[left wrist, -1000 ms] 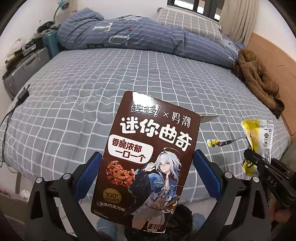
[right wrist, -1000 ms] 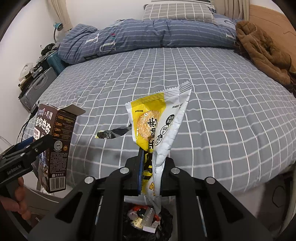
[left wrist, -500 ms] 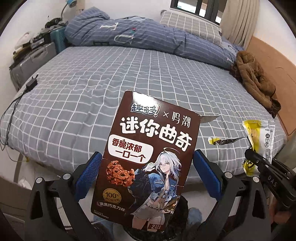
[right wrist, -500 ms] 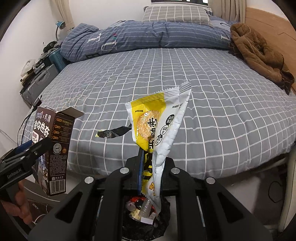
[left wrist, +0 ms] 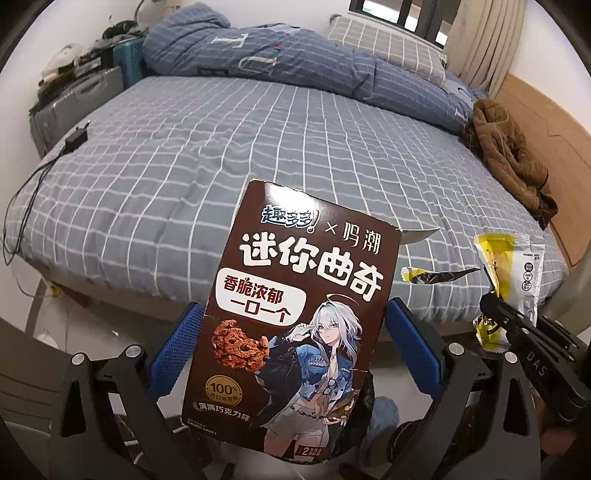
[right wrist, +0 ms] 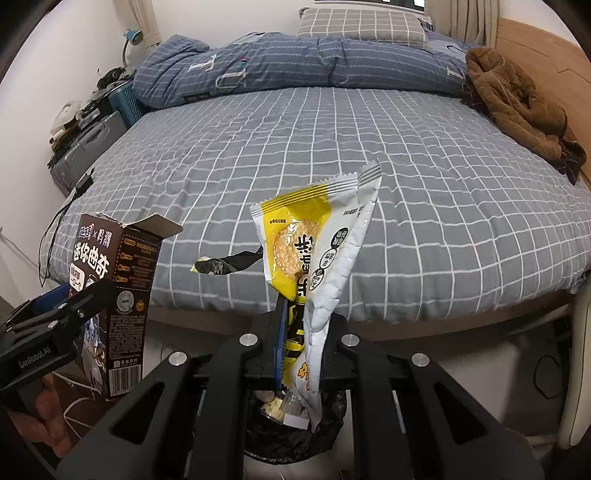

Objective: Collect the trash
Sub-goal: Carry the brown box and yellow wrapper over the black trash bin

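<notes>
Both claws have drawn back from the bed over the last second, so more floor and bed frame now show beneath the mattress edge, while the trash in them sits as it did. The brown cookie box [left wrist: 295, 332] stands upright between the blue pads of the left claw [left wrist: 293, 350], its top flap open; whether the pads press its sides cannot be told from the left wrist view, where they show at either edge of the box, but in the right wrist view the same box [right wrist: 118, 288] hangs in the air with the left claw [right wrist: 55, 317] at its side. The yellow and white snack wrapper [right wrist: 317, 258] is pinched low down by the right claw [right wrist: 301, 332], jaws narrow on it, its crimped top pointing up and its lower end dangling over the bin [right wrist: 295, 432], which is lined with a black bag and already has scraps inside. From the left wrist view the wrapper [left wrist: 513, 266] and the right claw [left wrist: 524, 339] appear at the right edge. A small torn wrapper strip [right wrist: 225, 264], black and yellow, lies on the bed [right wrist: 332, 147] near its foot edge. Farther off, a folded blue duvet [right wrist: 277, 70] and a grey checked pillow [right wrist: 362, 24] lie at the head, and a brown jacket [right wrist: 517, 107] lies beside the wooden headboard.
</notes>
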